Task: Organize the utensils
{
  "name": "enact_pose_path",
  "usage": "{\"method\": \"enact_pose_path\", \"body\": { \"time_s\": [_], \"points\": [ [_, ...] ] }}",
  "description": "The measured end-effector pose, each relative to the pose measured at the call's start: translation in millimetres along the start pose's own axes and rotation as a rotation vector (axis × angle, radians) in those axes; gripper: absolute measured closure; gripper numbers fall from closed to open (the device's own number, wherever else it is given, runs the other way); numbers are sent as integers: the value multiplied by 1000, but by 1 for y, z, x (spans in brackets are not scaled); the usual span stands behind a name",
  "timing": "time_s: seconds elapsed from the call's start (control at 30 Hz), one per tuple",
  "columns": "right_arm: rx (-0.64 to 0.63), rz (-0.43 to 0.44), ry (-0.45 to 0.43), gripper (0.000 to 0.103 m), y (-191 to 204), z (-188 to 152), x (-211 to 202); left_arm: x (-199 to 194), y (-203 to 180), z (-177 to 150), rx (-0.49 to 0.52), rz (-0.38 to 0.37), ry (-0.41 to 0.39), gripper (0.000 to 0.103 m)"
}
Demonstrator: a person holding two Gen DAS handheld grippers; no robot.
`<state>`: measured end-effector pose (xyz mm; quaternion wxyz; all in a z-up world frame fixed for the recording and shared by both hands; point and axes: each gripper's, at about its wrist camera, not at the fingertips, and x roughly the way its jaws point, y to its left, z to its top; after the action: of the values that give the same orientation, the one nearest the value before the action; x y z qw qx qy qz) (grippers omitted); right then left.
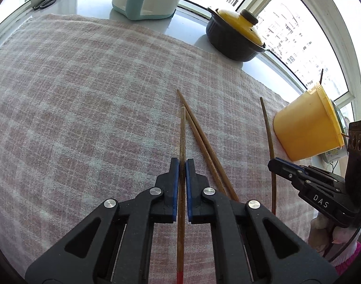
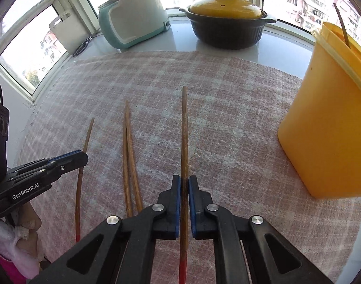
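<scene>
Two grippers, each pinching one chopstick. Left gripper (image 1: pixel 182 163): blue pads pressed onto a brown chopstick (image 1: pixel 181 137) with a red butt end at bottom centre of the left wrist view, its tip toward mid-frame. Right gripper (image 2: pixel 184 179): likewise clamped on a second chopstick (image 2: pixel 184 132), also red at the near end. Two more loose chopsticks (image 2: pixel 128 146) lie side by side on the pink-and-white checked cloth (image 2: pixel 227 118), between the held ones. Yellow tub (image 2: pixel 327 123) stands at right of the right wrist view, one dark stick (image 2: pixel 342 27) poking out of it. Legible writing: "GenRobot.AI" on the left gripper's body at lower left of the right wrist view; "DAS" on the right gripper's body at lower right of the left wrist view. Black pot with yellow lid (image 2: pixel 225 16) and pale teal cooker (image 2: pixel 133 16) at top, by the window.
</scene>
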<state>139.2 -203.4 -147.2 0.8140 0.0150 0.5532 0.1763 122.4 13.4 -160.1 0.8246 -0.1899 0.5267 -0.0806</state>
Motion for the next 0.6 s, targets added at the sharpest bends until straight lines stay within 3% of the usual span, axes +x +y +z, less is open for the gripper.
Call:
{"method": "enact_pose_path", "body": {
  "time_s": [0.6],
  "points": [
    [74,46,-229,99,-17,-36,-101,-53,-52,-5,52,-97,-126,100]
  ]
}}
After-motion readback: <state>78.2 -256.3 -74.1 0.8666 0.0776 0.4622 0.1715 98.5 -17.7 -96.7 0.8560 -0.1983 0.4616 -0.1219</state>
